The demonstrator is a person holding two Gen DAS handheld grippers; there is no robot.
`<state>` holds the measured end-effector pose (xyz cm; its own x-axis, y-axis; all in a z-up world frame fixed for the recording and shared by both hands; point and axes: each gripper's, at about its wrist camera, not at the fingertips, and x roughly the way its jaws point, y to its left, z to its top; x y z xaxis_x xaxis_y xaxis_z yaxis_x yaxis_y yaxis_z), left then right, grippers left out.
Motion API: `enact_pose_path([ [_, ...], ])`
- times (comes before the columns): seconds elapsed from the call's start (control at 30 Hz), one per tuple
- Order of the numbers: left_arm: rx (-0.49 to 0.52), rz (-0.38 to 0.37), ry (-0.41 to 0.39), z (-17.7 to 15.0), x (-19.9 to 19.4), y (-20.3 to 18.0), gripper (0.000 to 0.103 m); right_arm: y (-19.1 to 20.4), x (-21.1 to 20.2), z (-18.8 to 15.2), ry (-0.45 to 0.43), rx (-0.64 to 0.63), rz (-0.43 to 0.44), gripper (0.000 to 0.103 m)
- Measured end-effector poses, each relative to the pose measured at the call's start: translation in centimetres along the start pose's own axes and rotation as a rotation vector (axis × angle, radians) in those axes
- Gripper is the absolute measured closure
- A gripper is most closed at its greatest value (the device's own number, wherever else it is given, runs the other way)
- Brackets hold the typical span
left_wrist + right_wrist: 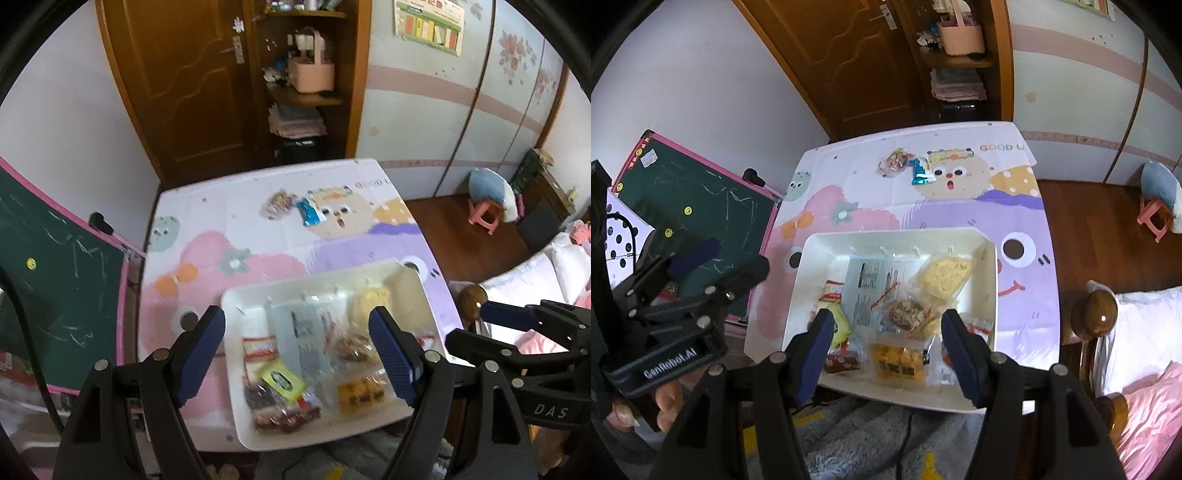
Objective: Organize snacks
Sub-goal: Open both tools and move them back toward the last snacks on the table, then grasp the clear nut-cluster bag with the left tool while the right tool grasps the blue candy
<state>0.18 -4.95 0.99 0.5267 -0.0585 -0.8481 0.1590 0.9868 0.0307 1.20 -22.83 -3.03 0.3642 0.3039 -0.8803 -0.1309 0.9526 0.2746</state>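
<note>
Both tongs hang above the near end of the tray (991, 258), wide apart and with nothing between the pads. The left tongs (297, 354) frame the tray's middle in their own view, tilted steeply down; the right tongs (886, 354) do the same from the tray's right side, over the orange pack (895, 363) at the near rim. The tray already holds most of the snacks: a grey flat pouch (866, 291), a yellow bag (943, 277) toward its far right corner, and small packs along its near edge.

What is left lies beyond the tray's far rim, well apart from it on the tabletop (849, 229): a clear speckled bag (895, 160), a blue wrapper (919, 171) just beside it on the right, and a pale pack (330, 194) touching the wrapper. The blue wrapper's long axis runs roughly from the tray's far rim away toward the door (184, 74).

Seen from the tray, the cluster sits nearly straight ahead. I judge neither hand clearly nearer; either must reach forward past the whole tray to get there.
</note>
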Motion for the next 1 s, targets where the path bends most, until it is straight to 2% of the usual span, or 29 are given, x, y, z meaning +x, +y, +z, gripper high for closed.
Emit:
enact_pose_path([
  [0.23,0.025,0.075,-0.054,4.2,0.9,2.5,0.024,-0.5,0.6,3.9,-0.023,-0.008,-0.02,0.042],
  [0.43,0.057,0.089,-0.065,10.0,3.5,4.6,0.023,-0.7,1.7,10.5,-0.054,-0.047,-0.096,0.042],
  [0.57,0.106,0.103,-0.065,14.3,6.9,5.3,0.021,-1.1,3.5,15.6,-0.07,-0.062,-0.143,0.042],
  [0.67,0.139,0.098,-0.045,17.4,10.8,5.7,0.021,-1.9,6.3,19.3,-0.061,-0.057,-0.16,0.042],
  [0.83,0.163,0.058,0.031,21.2,19.5,6.4,0.021,-3.8,14.4,24.3,0.021,-0.03,-0.155,0.042],
  [1.0,0.122,-0.035,0.173,22.7,29.4,7.3,0.021,-5.4,23.2,25.8,0.12,-0.017,-0.14,0.042],
])
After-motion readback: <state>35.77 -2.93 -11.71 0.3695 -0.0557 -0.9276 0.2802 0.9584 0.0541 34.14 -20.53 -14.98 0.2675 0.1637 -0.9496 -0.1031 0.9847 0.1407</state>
